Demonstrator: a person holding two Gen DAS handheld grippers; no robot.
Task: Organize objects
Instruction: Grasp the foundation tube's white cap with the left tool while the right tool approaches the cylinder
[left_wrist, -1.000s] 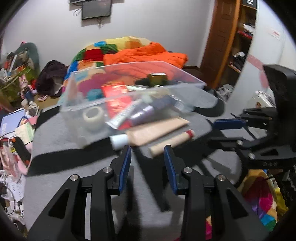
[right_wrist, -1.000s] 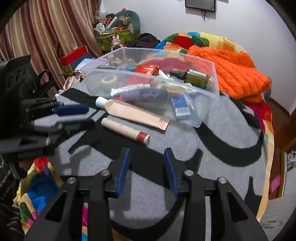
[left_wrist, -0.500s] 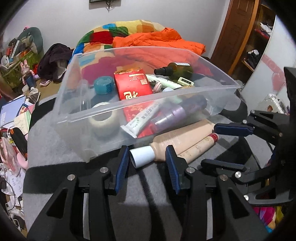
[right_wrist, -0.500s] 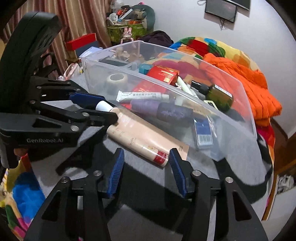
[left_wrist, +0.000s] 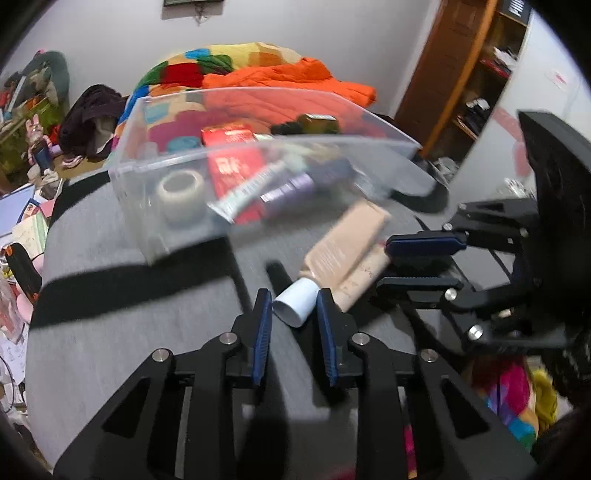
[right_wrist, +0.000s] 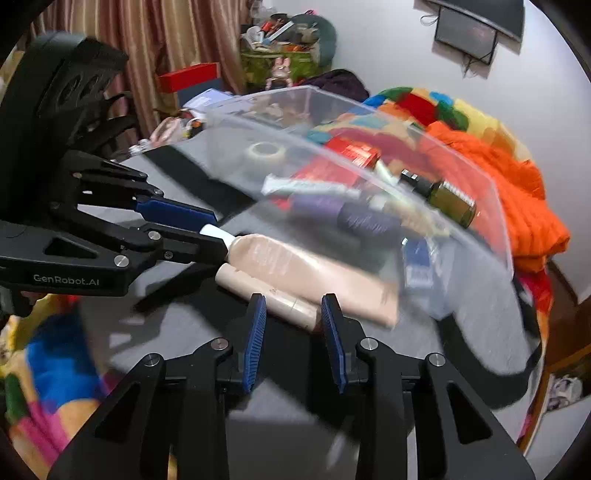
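**Tubes on grey cloth, one at each hand-held gripper**

Fingers of the left hand-held gripper (left_wrist: 294, 306) sit closed against the white cap (left_wrist: 295, 306) of the beige tube (left_wrist: 345, 243), pinching it at both sides. That tube's long axis runs away from the left gripper and slants to its right, cap nearest the fingers, flat crimped end towards the clear plastic bin (left_wrist: 258, 173). In the right wrist view the same tube (right_wrist: 306, 273) lies across the frame, cap (right_wrist: 218, 233) to the left inside the left gripper (right_wrist: 212, 229).

The right hand-held gripper (right_wrist: 294, 314) stands partly open, its blue pads either side of the slim cream stick (right_wrist: 273, 295), not visibly pressing it. The stick lies alongside the beige tube, touching it, on the grey cloth (right_wrist: 280, 424).

The bin holds a tape roll (left_wrist: 181, 188), a red box (left_wrist: 232, 166) and a green bottle (right_wrist: 448, 201).
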